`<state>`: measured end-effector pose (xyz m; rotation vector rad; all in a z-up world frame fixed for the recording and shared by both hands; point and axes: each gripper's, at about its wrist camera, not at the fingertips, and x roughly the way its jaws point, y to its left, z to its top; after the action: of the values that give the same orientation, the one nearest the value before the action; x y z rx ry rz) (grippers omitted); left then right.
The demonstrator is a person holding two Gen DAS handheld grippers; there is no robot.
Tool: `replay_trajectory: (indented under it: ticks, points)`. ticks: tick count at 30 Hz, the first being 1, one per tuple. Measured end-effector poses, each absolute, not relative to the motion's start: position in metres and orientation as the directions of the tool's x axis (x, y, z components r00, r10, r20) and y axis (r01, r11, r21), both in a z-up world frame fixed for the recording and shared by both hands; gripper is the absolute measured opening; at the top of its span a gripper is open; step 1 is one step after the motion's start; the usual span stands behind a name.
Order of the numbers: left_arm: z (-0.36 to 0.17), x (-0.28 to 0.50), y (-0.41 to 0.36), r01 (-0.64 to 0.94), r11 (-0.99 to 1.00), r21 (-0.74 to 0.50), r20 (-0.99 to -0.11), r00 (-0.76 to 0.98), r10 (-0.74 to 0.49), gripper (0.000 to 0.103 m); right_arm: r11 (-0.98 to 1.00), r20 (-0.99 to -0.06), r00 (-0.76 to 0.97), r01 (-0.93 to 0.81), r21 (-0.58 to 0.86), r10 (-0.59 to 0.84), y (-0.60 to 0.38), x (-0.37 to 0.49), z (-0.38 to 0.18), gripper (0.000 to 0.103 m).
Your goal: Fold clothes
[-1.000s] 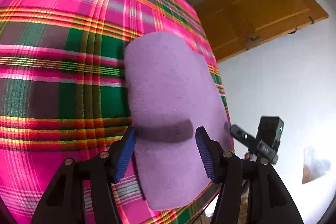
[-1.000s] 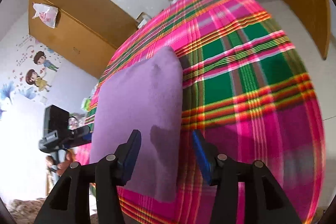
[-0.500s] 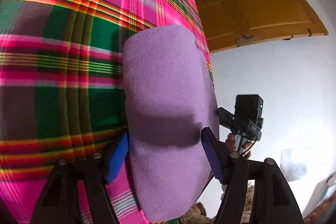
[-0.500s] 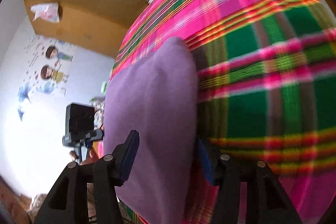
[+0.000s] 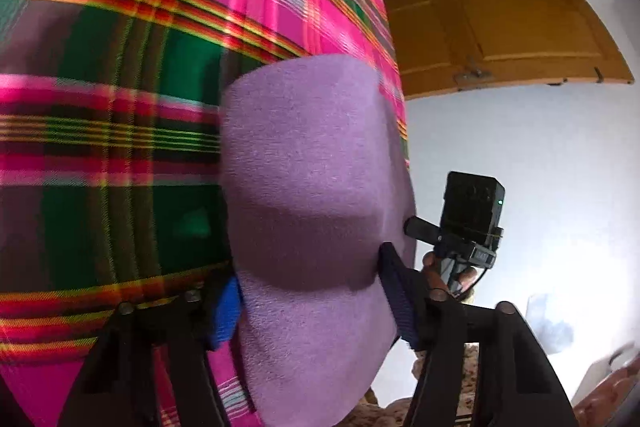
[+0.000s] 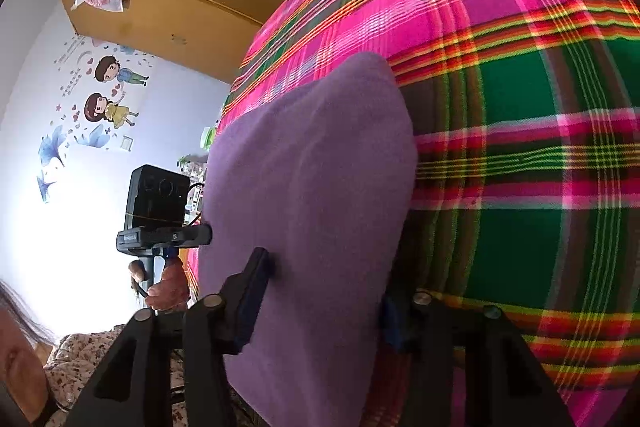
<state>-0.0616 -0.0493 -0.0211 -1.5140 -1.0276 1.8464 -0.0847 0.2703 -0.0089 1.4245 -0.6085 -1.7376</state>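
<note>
Here, nearest the left wrist camera, the left gripper (image 5: 310, 297) has just been closing; its jaws straddle the near end of a folded purple cloth (image 5: 316, 187), the blue pads at its two side edges, though whether they actually press it I cannot tell. The right wrist camera shows much the same from the other side: the right gripper (image 6: 324, 297) has also just been closing, its left pad lying on the top face of the purple cloth (image 6: 312, 187) and its right pad tucked at the cloth's right edge, again with the pinch not clear. The cloth lies flat on a pink and green plaid sheet (image 5: 120, 131), along the sheet's edge. Only the left view shows the right hand (image 5: 440, 267) gripping its handle under a black camera box, and farther off a yellow wooden door (image 5: 512, 39). Only the right view shows the left hand (image 6: 168, 289), a floral fabric at the near left, cartoon wall stickers (image 6: 108, 95) and a brown cabinet (image 6: 168, 7) farther back.
</note>
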Motion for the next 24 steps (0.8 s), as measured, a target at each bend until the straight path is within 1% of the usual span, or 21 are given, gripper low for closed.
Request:
replay_trajectory:
  ticks: [1,3,5,9,24]
  points:
    - [-0.02,-0.058,-0.049,0.057,-0.572,-0.818,-0.568,-0.235,0.789,0.056,-0.573,-0.581,-0.058,0.27,0.774,-0.812,0.272,-0.086,-0.009,0.043]
    - [-0.016,-0.052,-0.051,0.049,-0.584,-0.81,-0.576,-0.251,0.778,0.053,-0.577,-0.581,-0.072,0.269,0.771,-0.811,0.275,-0.085,-0.01,0.035]
    - [-0.015,-0.051,-0.049,0.044,-0.593,-0.804,-0.582,-0.264,0.769,0.049,-0.581,-0.582,-0.085,0.272,0.767,-0.808,0.275,-0.086,-0.011,0.03]
    - [-0.013,-0.054,-0.044,0.036,-0.598,-0.8,-0.583,-0.28,0.763,0.047,-0.59,-0.588,-0.111,0.307,0.747,-0.801,0.274,-0.092,-0.015,0.024]
    - [-0.014,-0.062,-0.035,0.029,-0.603,-0.797,-0.58,-0.315,0.751,0.043,-0.613,-0.592,-0.178,0.346,0.71,-0.786,0.262,-0.081,-0.016,0.021]
